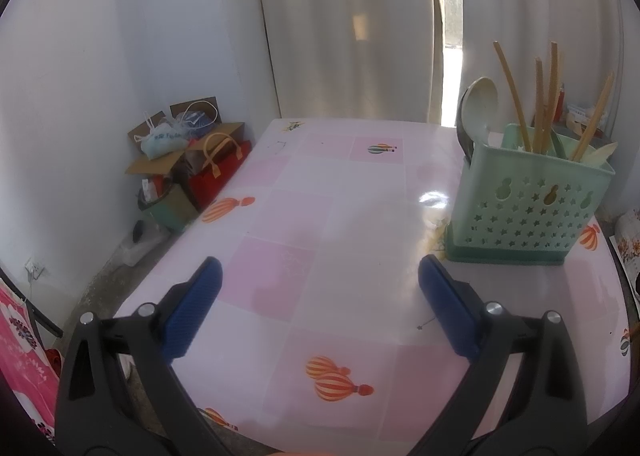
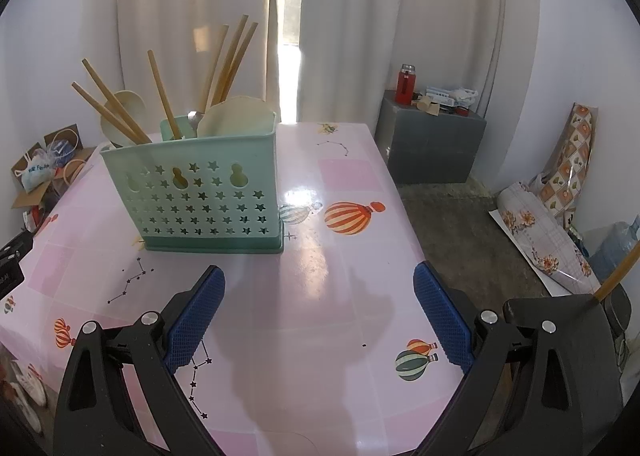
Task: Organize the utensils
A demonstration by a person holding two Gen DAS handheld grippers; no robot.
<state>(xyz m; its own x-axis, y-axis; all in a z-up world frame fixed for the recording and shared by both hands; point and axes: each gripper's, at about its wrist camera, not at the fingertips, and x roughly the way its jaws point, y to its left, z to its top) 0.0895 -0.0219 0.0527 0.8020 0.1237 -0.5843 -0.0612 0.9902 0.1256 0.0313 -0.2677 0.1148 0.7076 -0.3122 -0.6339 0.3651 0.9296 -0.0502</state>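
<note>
The green basket stands upright on the pink table, toward the far side. It has little star holes in its wall. Wooden chopsticks stick up out of it and lean different ways. Pale spoons stand in it too.

The right gripper hangs above the table, just in front of the basket. Its blue fingers are spread wide, with nothing between them.

The left gripper is above the table too, wide and holding nothing. From there, the basket sits off to the right.

White curtains hang behind the table.
</note>
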